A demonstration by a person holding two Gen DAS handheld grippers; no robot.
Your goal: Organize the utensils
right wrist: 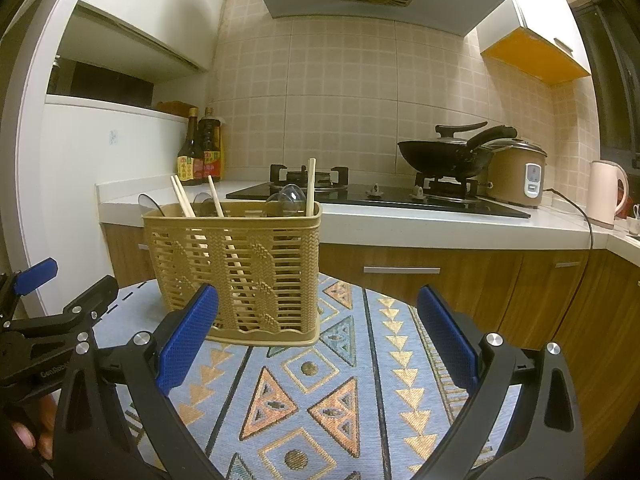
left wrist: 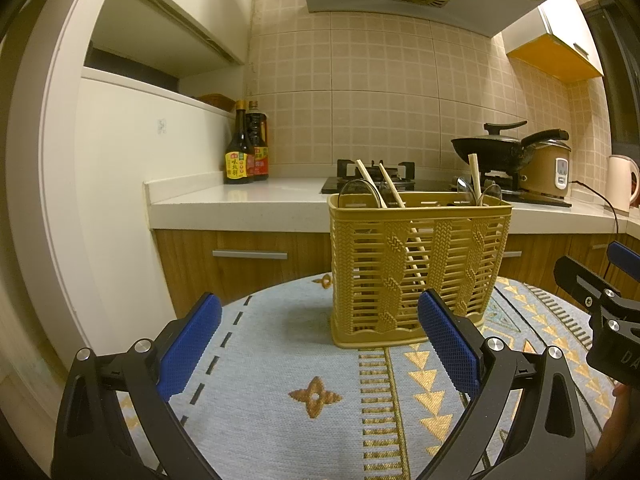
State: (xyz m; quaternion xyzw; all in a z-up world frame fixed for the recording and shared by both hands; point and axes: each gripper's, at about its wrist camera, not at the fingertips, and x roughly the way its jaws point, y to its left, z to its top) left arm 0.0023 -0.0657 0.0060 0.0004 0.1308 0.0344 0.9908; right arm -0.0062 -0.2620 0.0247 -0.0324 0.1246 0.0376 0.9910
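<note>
A tan slatted utensil basket [left wrist: 416, 268] stands upright on the patterned tablecloth [left wrist: 280, 360]; it also shows in the right wrist view [right wrist: 236, 268]. Wooden chopsticks [left wrist: 390, 184] and clear spoons [left wrist: 358, 192] stick up out of it; the chopsticks [right wrist: 310, 186] and spoons [right wrist: 286, 198] show in the right view too. My left gripper [left wrist: 320, 344] is open and empty, a little in front of the basket. My right gripper [right wrist: 320, 340] is open and empty, in front and to the right of the basket.
Behind the table runs a kitchen counter [left wrist: 240, 200] with sauce bottles [left wrist: 244, 148], a gas hob [right wrist: 360, 192], a black wok [right wrist: 444, 152], a rice cooker [right wrist: 516, 172] and a kettle [right wrist: 606, 192]. Wooden cabinet drawers [right wrist: 400, 268] are below.
</note>
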